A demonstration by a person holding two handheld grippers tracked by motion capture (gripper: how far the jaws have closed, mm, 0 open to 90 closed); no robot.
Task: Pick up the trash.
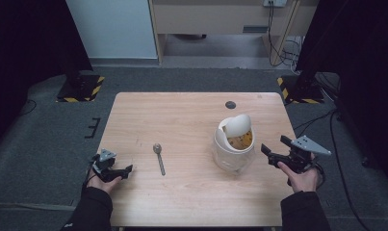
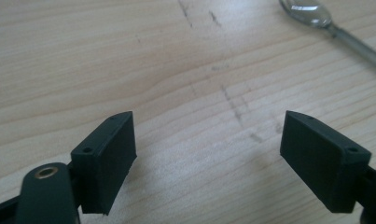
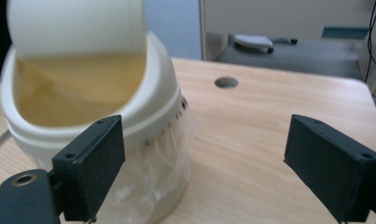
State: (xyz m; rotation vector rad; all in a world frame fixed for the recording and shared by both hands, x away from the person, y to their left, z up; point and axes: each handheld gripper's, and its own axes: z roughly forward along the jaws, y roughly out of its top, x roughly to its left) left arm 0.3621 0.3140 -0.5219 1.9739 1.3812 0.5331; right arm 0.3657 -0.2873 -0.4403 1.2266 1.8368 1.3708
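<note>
We held both grippers beside the bin and spoon.
Left gripper [image 2: 209, 154] and right gripper [image 3: 204, 168] stood apart — empty — near spoon [image 1: 158, 156] and white bin [image 1: 234, 144].

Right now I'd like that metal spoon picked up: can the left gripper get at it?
Probably yes. The left gripper stands open beside the metal spoon, with bare wooden table between; the white swing-lid bin sits well clear.

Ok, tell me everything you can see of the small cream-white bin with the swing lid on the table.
The small cream-white plastic bin stands upright on the right half of the light wooden table. Its domed swing lid is tipped open, showing a yellowish inside with dark specks. A thin clear bag liner hangs below its rim, around the body. Nothing touches it; the right gripper sits just beside it, jaws open.
</note>
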